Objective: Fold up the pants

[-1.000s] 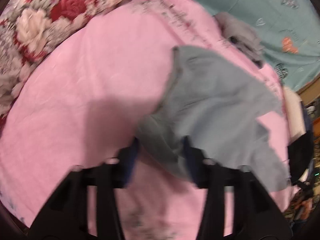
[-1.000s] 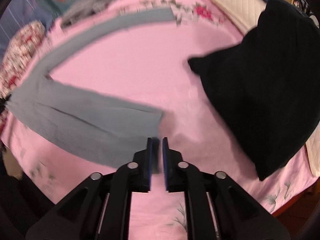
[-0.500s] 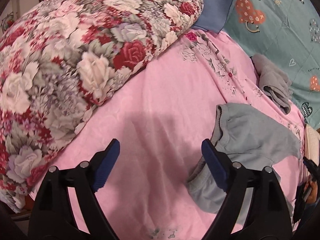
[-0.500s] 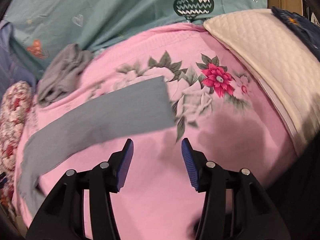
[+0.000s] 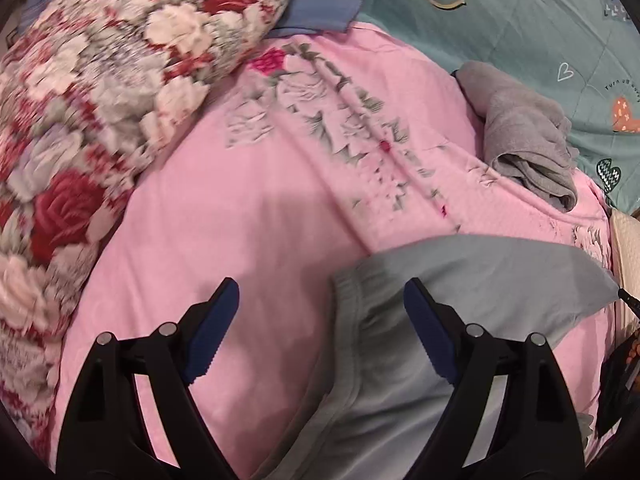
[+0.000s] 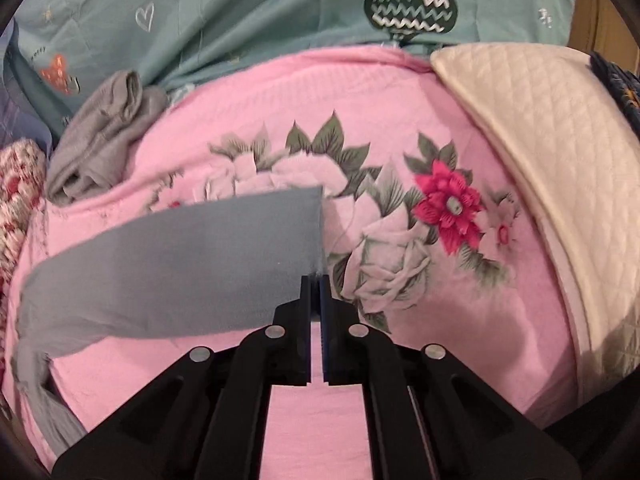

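bed: pink floral sheet (image 6: 400, 100) | pants (image 6: 180, 264) just left of claw | grey garment (image 6: 100, 144) far-left | quilted pad (image 6: 540, 152) right

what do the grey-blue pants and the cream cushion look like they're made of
Pants: probably a soft matte knit, like cotton jersey; they drape limply, with a gathered elastic waistband. Cream cushion: seemingly a quilted fabric with a slight sheen, shown by its stitched diamond pattern.
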Motion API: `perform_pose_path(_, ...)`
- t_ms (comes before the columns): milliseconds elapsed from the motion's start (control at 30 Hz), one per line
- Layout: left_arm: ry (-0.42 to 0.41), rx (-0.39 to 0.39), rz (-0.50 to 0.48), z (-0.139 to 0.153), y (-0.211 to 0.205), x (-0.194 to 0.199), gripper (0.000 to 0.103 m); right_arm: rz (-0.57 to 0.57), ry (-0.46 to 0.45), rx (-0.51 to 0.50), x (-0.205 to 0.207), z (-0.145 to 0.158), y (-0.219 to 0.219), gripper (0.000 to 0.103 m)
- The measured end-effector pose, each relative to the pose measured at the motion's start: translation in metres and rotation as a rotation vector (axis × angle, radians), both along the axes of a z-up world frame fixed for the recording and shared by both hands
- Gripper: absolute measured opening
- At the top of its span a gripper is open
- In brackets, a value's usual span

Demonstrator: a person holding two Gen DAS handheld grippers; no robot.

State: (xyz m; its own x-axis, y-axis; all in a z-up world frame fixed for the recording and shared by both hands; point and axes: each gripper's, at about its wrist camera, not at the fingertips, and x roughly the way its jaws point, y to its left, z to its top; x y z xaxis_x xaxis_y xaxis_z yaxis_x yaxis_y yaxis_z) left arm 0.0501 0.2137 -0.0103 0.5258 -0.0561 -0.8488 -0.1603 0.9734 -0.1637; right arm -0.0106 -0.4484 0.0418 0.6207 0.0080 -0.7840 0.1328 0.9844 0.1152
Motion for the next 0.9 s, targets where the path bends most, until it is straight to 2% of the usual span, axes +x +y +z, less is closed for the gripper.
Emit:
perform_pose_path(33,0.003,-0.007,-0.006,-0.002,0.000,0.006,0.087,-0.014,0.006,-0.014,-0.002,0.000,-0.002,0.003)
perform_pose_path(67,0.007,-0.016,-0.004,-0.005,0.001,0.011,0.087,-0.033,0.051,-0.059,0.000,-0.006,-0.004,0.003)
perform_pose_path(133,0.025,-0.051,-0.009,-0.013,0.005,0.019,0.087,-0.049,0.189,-0.145,0.005,-0.028,0.000,0.003)
perform_pose_path(167,0.033,-0.082,-0.013,-0.018,0.007,0.022,0.088,-0.067,0.223,-0.210,0.006,-0.036,0.003,0.004)
perform_pose_path(233,0.075,-0.157,-0.038,-0.030,0.012,0.028,0.090,-0.060,0.184,-0.184,0.002,-0.034,0.008,0.007)
perform_pose_path(300,0.129,-0.269,-0.060,-0.044,0.015,0.033,0.090,-0.047,0.113,-0.127,-0.003,-0.020,0.016,0.040)
perform_pose_path(333,0.140,-0.319,-0.057,-0.050,0.016,0.034,0.090,-0.022,0.077,-0.130,-0.004,-0.012,0.025,0.043)
perform_pose_path(467,0.119,-0.338,-0.094,-0.055,0.010,0.035,0.090,0.118,0.039,-0.154,-0.004,0.007,0.070,0.043)
perform_pose_path(567,0.113,-0.395,-0.154,-0.056,0.004,0.038,0.088,0.225,0.010,-0.164,0.000,0.016,0.109,0.043)
perform_pose_path(633,0.105,-0.388,-0.193,-0.056,-0.003,0.038,0.087,0.282,0.001,-0.159,0.002,0.021,0.134,0.044)
perform_pose_path(667,0.093,-0.370,-0.211,-0.055,-0.008,0.038,0.081,0.319,-0.006,-0.148,0.005,0.023,0.146,0.044)
perform_pose_path(733,0.082,-0.343,-0.263,-0.056,-0.018,0.039,0.035,0.384,-0.005,-0.132,0.009,0.023,0.169,0.044)
perform_pose_path(767,0.092,-0.344,-0.289,-0.058,-0.022,0.040,0.019,0.424,-0.011,-0.132,0.012,0.023,0.182,0.044)
perform_pose_path(900,-0.011,-0.253,-0.326,-0.041,-0.036,0.031,0.018,0.607,-0.021,-0.186,0.032,0.015,0.233,0.044)
